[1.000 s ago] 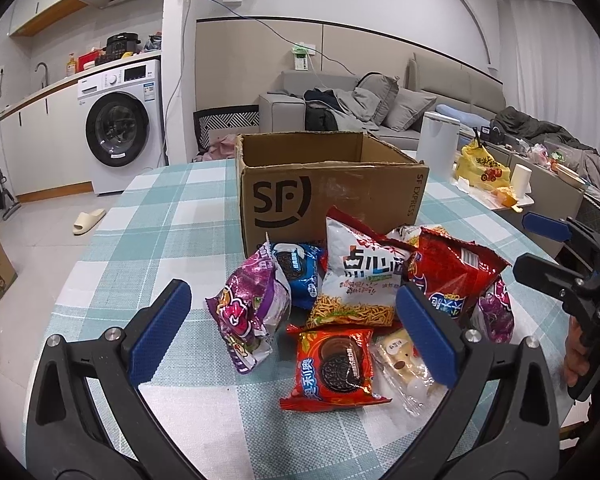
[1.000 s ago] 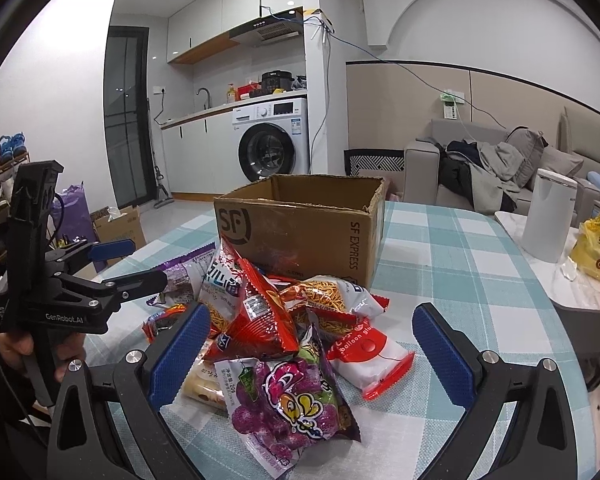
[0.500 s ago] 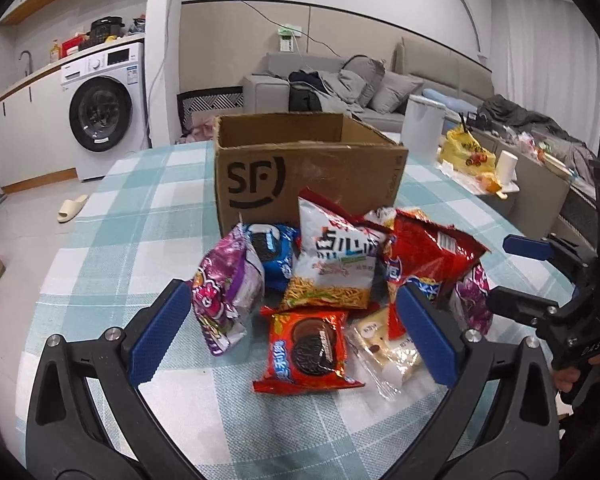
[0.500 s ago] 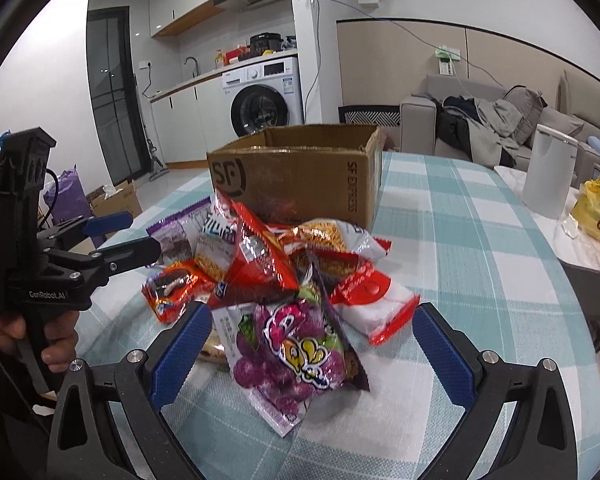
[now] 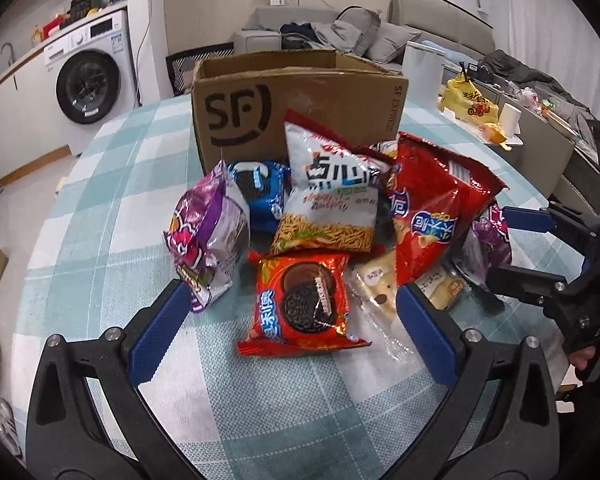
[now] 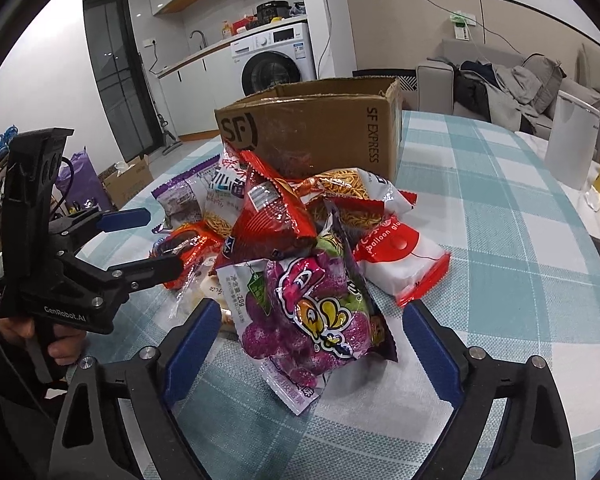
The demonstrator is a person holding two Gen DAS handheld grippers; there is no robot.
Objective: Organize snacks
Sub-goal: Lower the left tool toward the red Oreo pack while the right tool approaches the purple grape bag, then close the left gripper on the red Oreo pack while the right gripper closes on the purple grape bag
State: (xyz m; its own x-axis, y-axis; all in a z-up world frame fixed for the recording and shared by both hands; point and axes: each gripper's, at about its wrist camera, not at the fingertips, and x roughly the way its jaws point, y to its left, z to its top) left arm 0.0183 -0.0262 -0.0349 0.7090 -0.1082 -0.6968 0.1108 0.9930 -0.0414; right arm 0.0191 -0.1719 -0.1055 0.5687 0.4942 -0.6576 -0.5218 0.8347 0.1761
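Observation:
A heap of snack bags lies in front of an open cardboard box on the checked tablecloth. My left gripper stands open just above a red cookie packet, its blue pads either side and clear of it. A purple bag, a white noodle-snack bag and a red crisp bag lie beyond. My right gripper is closing around a purple grape-candy bag, and its pads stand clear of the bag. Each gripper also shows in the other's view: the right gripper, the left gripper.
The cardboard box stands behind the heap, top open. A white-and-red packet lies at the heap's right. A white appliance and a yellow bag stand past the table's far side. Bare cloth stretches to the right of the heap.
Both grippers have tipped down and come closer to the heap. The right gripper's pads stand a little narrower around the grape-candy bag than before.

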